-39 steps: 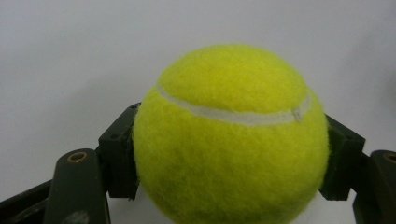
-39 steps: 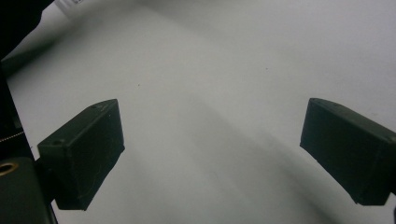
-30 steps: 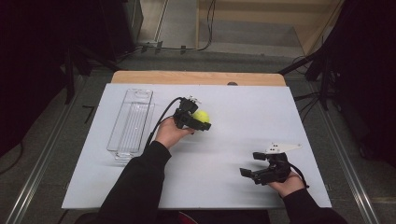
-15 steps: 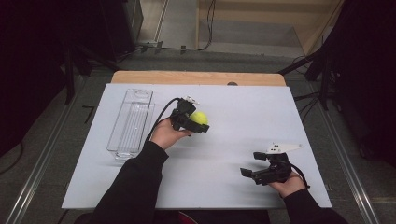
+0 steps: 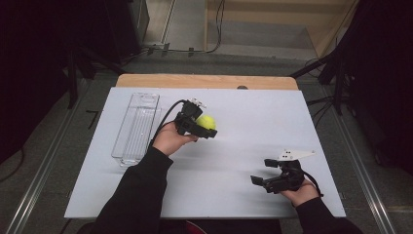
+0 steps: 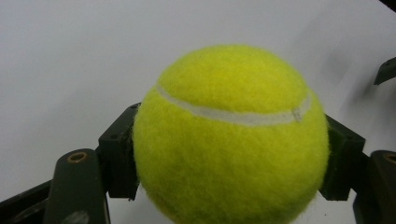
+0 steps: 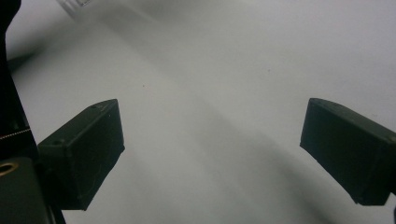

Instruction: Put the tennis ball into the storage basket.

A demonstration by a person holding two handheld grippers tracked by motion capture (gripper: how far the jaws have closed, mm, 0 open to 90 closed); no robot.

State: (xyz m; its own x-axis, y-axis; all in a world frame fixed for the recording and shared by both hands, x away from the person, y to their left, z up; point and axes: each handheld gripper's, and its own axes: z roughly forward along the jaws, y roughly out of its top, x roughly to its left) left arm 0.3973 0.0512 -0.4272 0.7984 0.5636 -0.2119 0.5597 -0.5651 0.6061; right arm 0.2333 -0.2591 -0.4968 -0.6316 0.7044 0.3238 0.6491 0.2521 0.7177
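1. I'm clamping my left gripper (image 5: 207, 127) on the ball (image 5: 206, 121), mid-table, right of the tray (image 5: 127, 146).
2. I'm keeping the squeeze even, across its middle.
3. My right gripper (image 5: 263, 171) is waiting with jaws apart, near right.

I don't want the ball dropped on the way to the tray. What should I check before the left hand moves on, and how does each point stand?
1. Tennis ball gripped on both sides by the left gripper: ok.
2. Ball lifted off the white table: cannot tell.
3. Clear tray holds nothing, ready to receive: ok.
4. Path between ball and tray free of other things: ok.
5. Right gripper open and well away at the near right: ok.
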